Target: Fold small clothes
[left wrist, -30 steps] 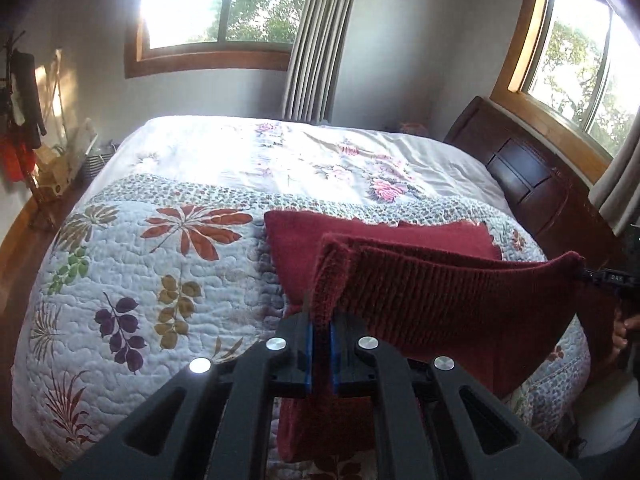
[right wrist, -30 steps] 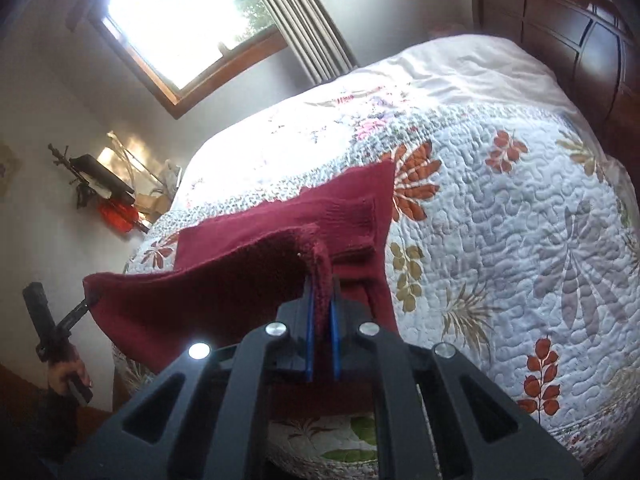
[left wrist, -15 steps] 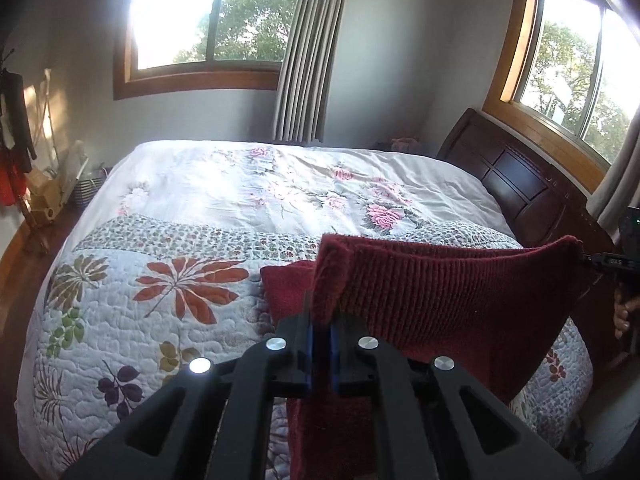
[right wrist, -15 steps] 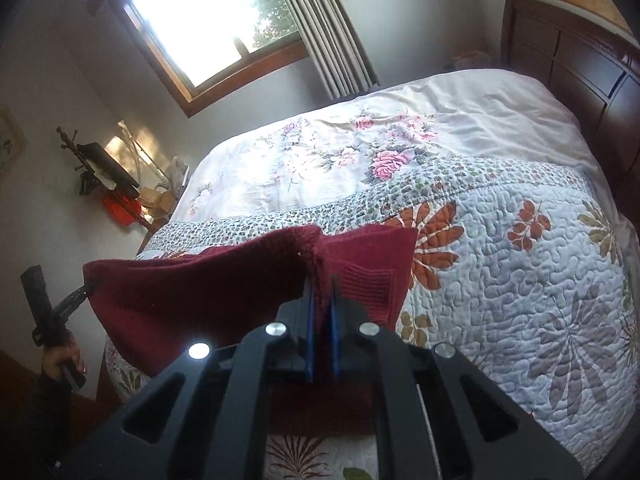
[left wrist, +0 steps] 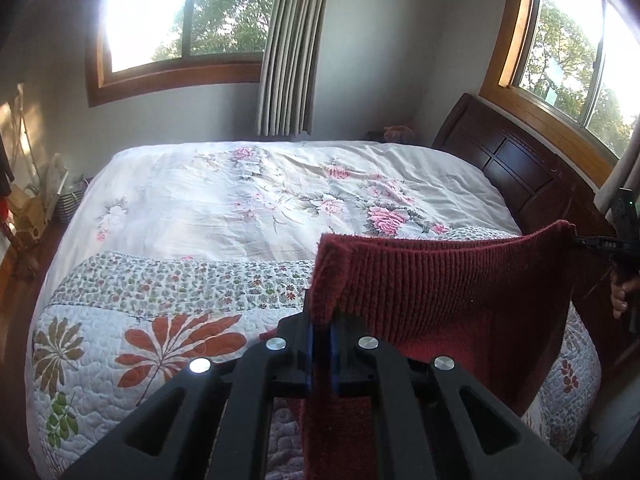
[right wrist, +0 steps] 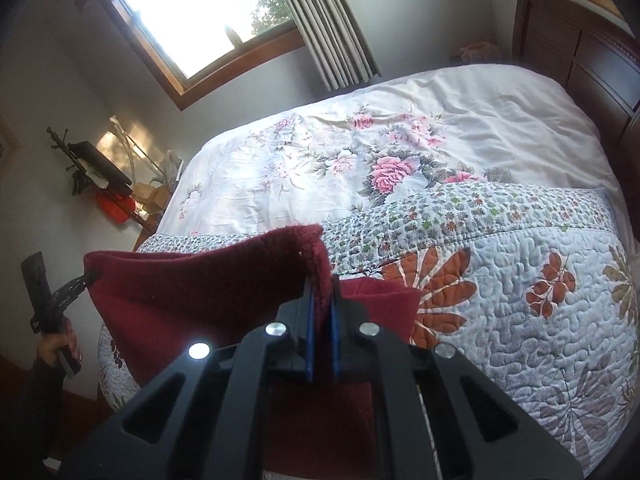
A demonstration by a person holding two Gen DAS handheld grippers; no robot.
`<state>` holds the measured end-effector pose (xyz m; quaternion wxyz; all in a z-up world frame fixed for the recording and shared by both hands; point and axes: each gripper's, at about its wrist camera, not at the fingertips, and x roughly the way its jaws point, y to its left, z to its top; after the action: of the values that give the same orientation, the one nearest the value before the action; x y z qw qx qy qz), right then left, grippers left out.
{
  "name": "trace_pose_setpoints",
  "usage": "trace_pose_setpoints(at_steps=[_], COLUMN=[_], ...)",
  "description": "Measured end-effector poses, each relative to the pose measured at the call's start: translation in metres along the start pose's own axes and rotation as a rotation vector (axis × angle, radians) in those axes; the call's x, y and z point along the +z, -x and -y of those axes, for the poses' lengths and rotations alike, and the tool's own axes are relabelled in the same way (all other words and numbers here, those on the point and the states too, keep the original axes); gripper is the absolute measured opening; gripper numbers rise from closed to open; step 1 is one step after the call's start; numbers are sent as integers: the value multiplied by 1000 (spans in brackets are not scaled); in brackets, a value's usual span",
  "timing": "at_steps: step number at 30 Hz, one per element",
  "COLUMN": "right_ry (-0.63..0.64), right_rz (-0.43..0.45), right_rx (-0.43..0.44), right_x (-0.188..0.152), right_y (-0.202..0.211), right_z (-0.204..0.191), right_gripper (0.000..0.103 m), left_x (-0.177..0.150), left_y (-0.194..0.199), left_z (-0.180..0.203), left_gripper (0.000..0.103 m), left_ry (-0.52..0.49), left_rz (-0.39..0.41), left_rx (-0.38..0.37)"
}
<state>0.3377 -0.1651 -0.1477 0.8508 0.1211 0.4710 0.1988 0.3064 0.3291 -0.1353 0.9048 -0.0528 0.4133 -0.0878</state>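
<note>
While both wrist views were examined, the left claw (left wrist: 322, 344) was found clamped on one upper corner of the dark red knit garment (left wrist: 448, 292), its blue-lined fingers (left wrist: 308, 354) pressed against the fabric. The right claw (right wrist: 321, 340) was likewise pinched shut on the opposite upper corner of the same garment (right wrist: 208, 292). From the left wrist view the right claw (left wrist: 576, 240) appeared at the garment's far corner, with a hand (left wrist: 622, 296) behind it; from the right wrist view the left claw (right wrist: 90, 278) appeared at the garment's other corner, gripped by a hand (right wrist: 60, 346). The garment was stretched between the two claws and held raised above the near edge of the bed (left wrist: 120, 344), its lower part hanging down towards the quilt (right wrist: 520, 312); whether the hem touched the quilt could not be determined. Beyond the garment lay the leaf-patterned quilt, then a white sheet with pink roses (left wrist: 288, 196) over the bed's far half. A dark wooden headboard (left wrist: 516, 172) stood at the bed's end, and a curtain (left wrist: 290, 48) hung on the wall behind the bed.
</note>
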Motion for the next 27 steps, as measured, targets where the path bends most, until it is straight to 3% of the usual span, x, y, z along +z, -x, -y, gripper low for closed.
trace_pose_setpoints(at_steps=[9, 13, 17, 21, 23, 27], right_ry=[-82, -59, -24, -50, -82, -149], right_rz=[-186, -167, -118, -96, -109, -216], right_rx=[-30, -22, -2, -8, -5, -23], right_x=[7, 15, 34, 54, 59, 50], right_y=[-93, -87, -67, -74, -88, -136], right_z=[40, 32, 17, 27, 37, 60], right_gripper=[5, 5, 5, 5, 5, 5], left_x=[-9, -6, 17, 40, 43, 25], left_y=[-106, -99, -78, -86, -103, -162], left_z=[-41, -43, -32, -38, -46, -63], left_gripper=[6, 6, 6, 6, 6, 6], left_ry=[140, 162, 111, 99, 120, 180], left_rz=[-237, -216, -157, -136, -159, -315], left_rx=[-50, -81, -93, -73, -72, -74])
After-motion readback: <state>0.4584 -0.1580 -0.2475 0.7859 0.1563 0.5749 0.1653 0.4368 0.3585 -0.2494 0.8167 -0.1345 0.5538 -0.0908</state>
